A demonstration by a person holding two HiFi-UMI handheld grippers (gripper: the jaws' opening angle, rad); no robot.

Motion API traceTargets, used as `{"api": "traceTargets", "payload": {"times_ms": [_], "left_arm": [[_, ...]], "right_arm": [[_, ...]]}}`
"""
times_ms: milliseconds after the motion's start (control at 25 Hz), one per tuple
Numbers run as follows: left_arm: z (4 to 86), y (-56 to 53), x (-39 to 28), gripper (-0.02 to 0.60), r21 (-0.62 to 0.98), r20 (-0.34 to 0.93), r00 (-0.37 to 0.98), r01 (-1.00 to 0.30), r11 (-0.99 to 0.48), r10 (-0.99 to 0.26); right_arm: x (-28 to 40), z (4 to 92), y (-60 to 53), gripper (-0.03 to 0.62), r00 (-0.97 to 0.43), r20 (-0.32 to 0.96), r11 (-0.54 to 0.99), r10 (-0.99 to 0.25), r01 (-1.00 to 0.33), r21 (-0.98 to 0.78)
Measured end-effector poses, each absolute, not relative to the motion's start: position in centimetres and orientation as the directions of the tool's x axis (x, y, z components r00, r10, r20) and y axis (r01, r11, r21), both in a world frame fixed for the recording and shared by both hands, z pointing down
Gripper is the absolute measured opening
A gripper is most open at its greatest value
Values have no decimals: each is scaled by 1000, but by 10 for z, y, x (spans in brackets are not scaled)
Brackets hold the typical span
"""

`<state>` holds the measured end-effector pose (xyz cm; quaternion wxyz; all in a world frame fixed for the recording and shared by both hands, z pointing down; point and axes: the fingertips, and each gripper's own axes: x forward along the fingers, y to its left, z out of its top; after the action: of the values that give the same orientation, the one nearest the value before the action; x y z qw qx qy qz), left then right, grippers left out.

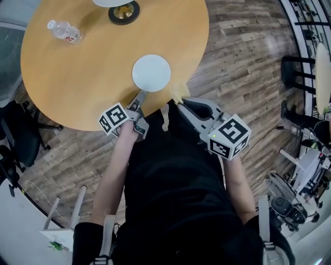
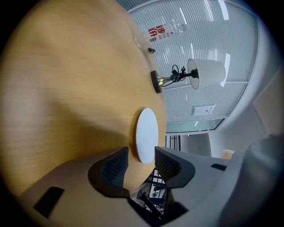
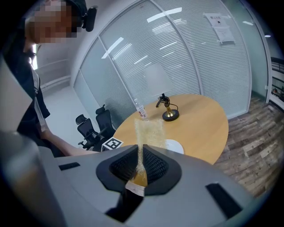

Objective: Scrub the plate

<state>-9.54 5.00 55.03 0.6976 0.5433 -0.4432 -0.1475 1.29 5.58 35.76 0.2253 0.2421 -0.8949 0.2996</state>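
Plate (image 1: pixel 151 73), white, lay near the edge of the round wooden table (image 1: pixel 77 83). The left gripper (image 2: pixel 141 154) had its jaws spread about the near rim. The right gripper (image 3: pixel 140 165) pinched a yellowish mesh scrubber (image 3: pixel 150 129).

The round white plate (image 1: pixel 151 73) lies flat near the table (image 1: pixel 77 77) edge, a yellowish scrub pad (image 3: pixel 149 129) nearby.

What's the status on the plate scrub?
Left gripper open, jaws at near rim of plate, not pressing. Right gripper shut on yellow scrub mesh, off the plate. Bottle, lamp well clear.
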Motion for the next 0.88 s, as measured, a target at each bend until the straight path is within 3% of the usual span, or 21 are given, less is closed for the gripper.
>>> {"api": "traceTargets", "payload": {"times_ms": [680,880], "left_arm": [[554,22,-90,172,887,462,561,-299,353,-687],[560,20,-90,121,867,499,558,-323,380,-664]], "right_arm": [[10,368,11,37,-815,536,722,-220,-506,-472],[11,378,1,37,-816,540,713,-207,-504,-487]]}}
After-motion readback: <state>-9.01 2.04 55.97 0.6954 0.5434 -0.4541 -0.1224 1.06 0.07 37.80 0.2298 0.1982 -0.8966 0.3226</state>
